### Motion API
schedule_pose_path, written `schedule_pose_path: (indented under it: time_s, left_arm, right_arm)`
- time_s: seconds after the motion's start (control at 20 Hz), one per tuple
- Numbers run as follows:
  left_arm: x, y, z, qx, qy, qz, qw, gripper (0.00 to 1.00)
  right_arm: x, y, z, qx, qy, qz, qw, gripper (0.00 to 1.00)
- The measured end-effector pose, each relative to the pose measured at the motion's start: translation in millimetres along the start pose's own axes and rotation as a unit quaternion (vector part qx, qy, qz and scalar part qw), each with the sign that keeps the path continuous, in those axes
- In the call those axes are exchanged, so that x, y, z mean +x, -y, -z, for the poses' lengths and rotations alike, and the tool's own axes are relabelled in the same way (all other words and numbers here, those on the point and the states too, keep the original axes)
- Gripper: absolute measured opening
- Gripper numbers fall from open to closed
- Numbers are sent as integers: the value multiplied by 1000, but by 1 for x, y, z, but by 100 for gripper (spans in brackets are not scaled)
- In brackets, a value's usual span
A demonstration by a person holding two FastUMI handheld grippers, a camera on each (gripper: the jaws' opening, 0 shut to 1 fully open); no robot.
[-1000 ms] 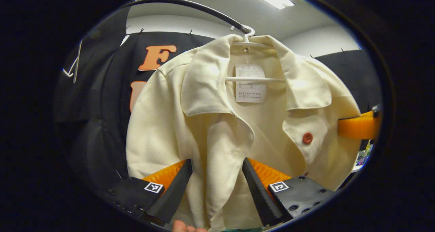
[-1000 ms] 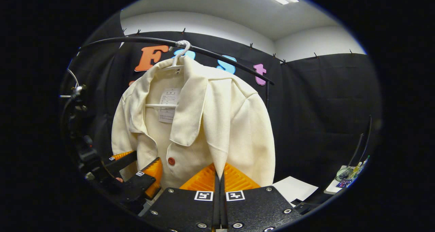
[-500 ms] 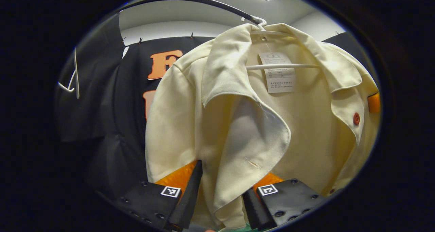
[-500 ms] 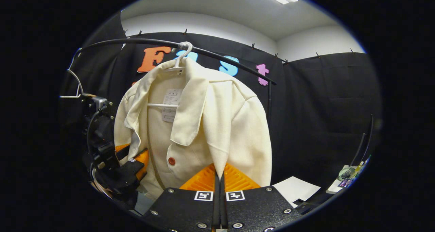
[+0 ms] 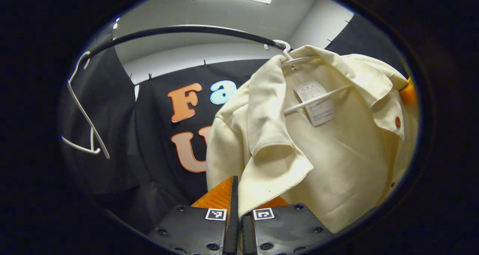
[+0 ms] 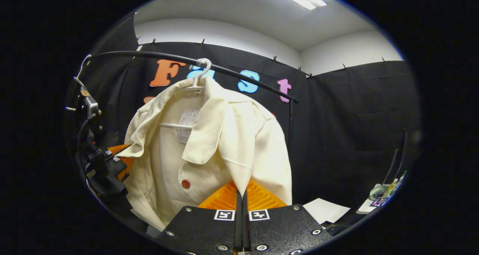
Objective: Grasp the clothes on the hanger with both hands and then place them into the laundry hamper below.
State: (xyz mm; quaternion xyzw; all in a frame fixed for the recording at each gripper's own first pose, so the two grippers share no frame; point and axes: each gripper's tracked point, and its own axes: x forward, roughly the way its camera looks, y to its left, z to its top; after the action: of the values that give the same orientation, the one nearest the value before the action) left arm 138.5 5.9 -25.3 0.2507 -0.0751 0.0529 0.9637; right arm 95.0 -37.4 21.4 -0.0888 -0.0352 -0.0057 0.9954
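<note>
A cream jacket (image 5: 329, 150) with red buttons hangs on a white hanger (image 5: 295, 58) from a black rail (image 5: 179, 30). In the left gripper view my left gripper (image 5: 236, 195) is shut on the jacket's front flap, which drapes over its fingers. In the right gripper view the same jacket (image 6: 209, 143) hangs from the hanger (image 6: 200, 73), and my right gripper (image 6: 241, 195) is shut on a fold of the other front edge. The left gripper (image 6: 112, 165) shows there at the jacket's left side.
An empty white hanger (image 5: 84, 109) hangs at the rail's left end. The rail (image 6: 224, 70) curves across the booth. A white sheet (image 6: 325, 210) and a small white shelf with bottles (image 6: 381, 199) lie at the lower right.
My left gripper has gone from open around the front flap to shut on it and drawn it aside, swinging its view leftward. The right gripper stayed shut on its fold.
</note>
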Motion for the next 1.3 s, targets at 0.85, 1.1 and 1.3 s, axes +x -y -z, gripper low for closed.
schedule_pose_path:
  time_s: [0.85,1.1,1.3]
  left_arm:
    - [75,-98,-53,101,61,-137,984,11]
    - [105,-94,-50,101,66,-131,984,11]
    - [113,-92,-48,100,59,-127,985,11]
  right_arm:
    - [21,145,-157,-25,133,126,983,0]
    - [84,165,-196,-45,154,115,980,0]
    - [135,170,-173,-58,124,99,986,0]
